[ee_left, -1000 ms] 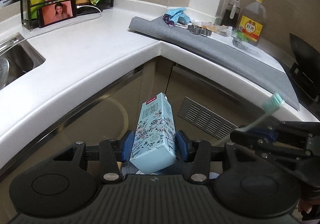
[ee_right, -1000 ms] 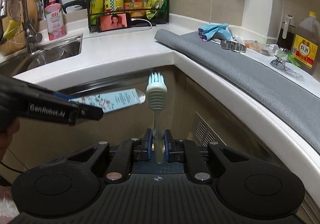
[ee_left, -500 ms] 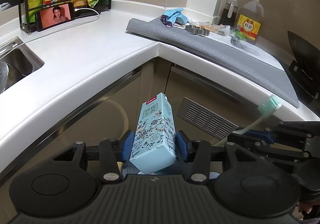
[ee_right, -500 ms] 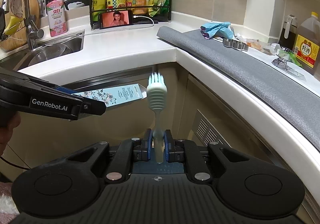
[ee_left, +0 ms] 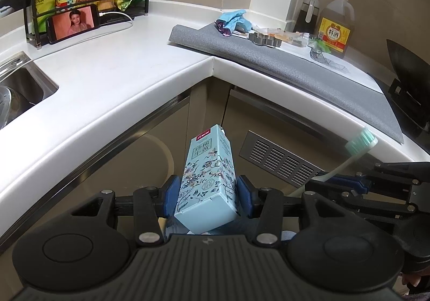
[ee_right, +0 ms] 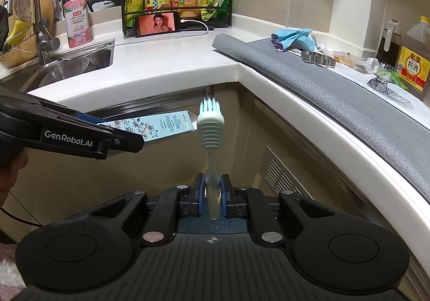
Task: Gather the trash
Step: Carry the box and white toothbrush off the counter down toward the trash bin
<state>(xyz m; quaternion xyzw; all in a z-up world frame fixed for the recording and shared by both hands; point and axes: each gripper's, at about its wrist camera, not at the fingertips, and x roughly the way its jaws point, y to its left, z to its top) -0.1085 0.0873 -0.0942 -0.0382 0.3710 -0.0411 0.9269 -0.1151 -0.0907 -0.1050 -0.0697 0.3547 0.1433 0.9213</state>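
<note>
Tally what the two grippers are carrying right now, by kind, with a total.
Cartons: 1, the light blue floral carton, clamped in the left gripper.
Toothbrushes: 1, the pale green toothbrush, handle pinched in the right gripper, bristles pointing away from the camera.
Total: 2
</note>
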